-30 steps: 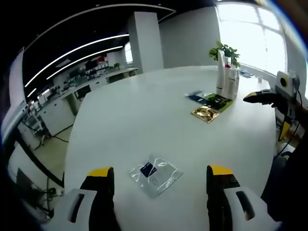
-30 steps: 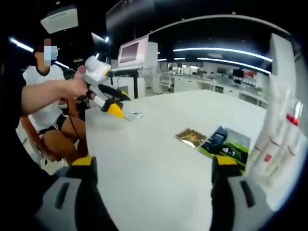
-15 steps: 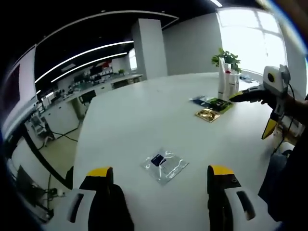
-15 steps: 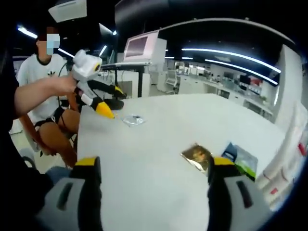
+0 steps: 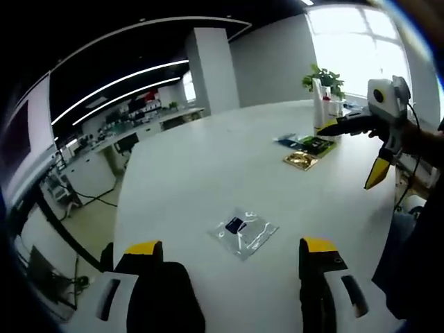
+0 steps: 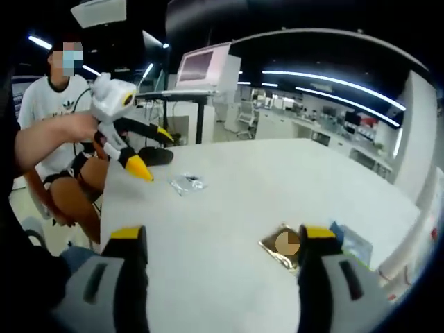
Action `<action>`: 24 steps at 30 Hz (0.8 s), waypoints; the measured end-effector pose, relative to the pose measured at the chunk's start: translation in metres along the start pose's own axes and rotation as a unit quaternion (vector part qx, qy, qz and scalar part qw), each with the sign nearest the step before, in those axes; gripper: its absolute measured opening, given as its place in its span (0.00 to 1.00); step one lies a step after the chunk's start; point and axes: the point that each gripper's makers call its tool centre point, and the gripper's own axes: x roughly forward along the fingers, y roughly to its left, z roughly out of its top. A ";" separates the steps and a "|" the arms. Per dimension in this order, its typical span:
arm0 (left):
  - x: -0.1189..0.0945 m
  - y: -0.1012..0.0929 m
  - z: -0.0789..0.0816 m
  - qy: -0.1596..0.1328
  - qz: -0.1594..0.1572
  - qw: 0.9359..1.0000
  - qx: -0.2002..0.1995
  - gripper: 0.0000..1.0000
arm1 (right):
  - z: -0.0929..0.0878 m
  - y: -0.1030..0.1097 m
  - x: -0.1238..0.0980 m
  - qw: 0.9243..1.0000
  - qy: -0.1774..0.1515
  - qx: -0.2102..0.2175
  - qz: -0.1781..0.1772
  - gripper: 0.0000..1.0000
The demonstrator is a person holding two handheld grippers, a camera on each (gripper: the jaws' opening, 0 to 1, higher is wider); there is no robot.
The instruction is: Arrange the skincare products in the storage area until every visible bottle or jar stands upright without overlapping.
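Observation:
Several white skincare tubes (image 5: 321,104) stand upright at the table's far right, beside a potted plant (image 5: 320,73). In front of them lie a gold sachet (image 5: 300,160) (image 6: 281,244) and dark green and blue packets (image 5: 312,145) (image 6: 350,239). A clear packet with a dark insert (image 5: 243,231) (image 6: 186,183) lies flat just ahead of my left gripper (image 5: 231,247) (image 6: 154,151), which is open and empty. My right gripper (image 6: 222,234) (image 5: 343,158) is open and empty too, held above the table near the tubes.
The round white table (image 5: 208,166) reaches from both grippers to the far edge. A person in a white shirt (image 6: 43,118) sits at its left side in the right gripper view. A monitor (image 6: 205,66) stands behind. Office benches run along the back.
Both cameras have shifted. In the left gripper view the right gripper has risen and moved closer to the tubes. In the right gripper view the tubes have slid out at the right edge.

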 end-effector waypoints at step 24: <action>-0.003 -0.001 -0.005 -0.006 -0.012 1.000 0.002 0.80 | 0.009 0.018 0.046 0.998 0.023 -0.030 0.043 0.81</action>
